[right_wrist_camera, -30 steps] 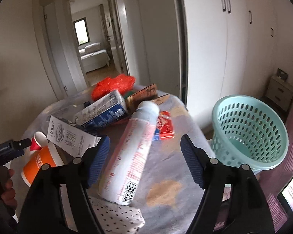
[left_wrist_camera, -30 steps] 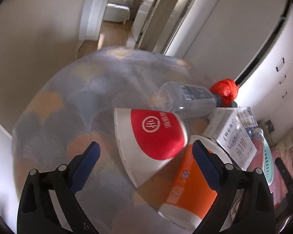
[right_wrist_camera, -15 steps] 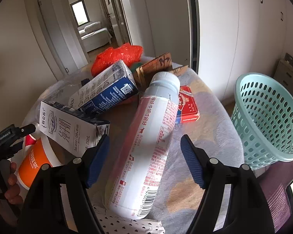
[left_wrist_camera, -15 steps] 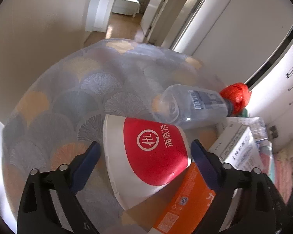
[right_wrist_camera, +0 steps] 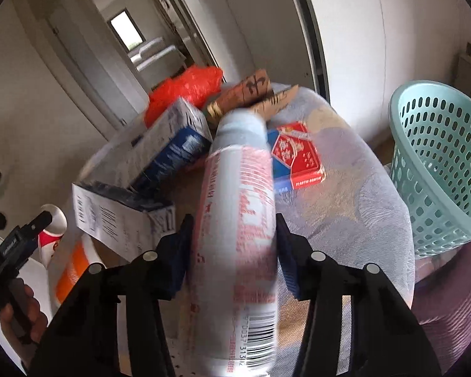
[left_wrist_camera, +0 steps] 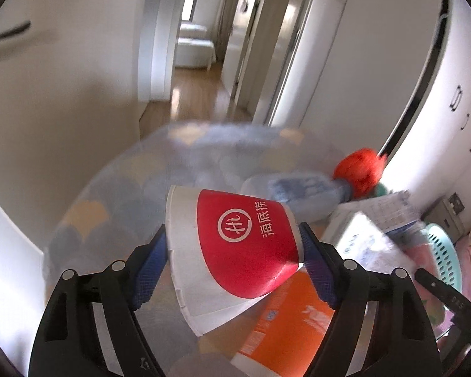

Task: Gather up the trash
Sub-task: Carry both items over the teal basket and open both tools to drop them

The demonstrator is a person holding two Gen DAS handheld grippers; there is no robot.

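Left gripper (left_wrist_camera: 232,257): jaws closing, pads against the red-and-white paper cup (left_wrist_camera: 235,245), above the patterned tablecloth (left_wrist_camera: 125,188). Right gripper (right_wrist_camera: 234,251): jaws closing, pads pressing the white plastic bottle with pink print (right_wrist_camera: 238,220). Teal perforated plastic basket (right_wrist_camera: 439,163): beside the table, right.

The cup (left_wrist_camera: 235,245) looks like smooth coated paper with a slight sheen, and the bottle (right_wrist_camera: 238,220) is glossy plastic under a thin printed film. The basket (right_wrist_camera: 439,169) is matt perforated plastic; the tablecloth (right_wrist_camera: 361,207) is a woven, faintly ribbed cloth. The cartons (right_wrist_camera: 122,216) are matt printed cardboard, and the red bag (right_wrist_camera: 185,88) is crinkled shiny plastic.
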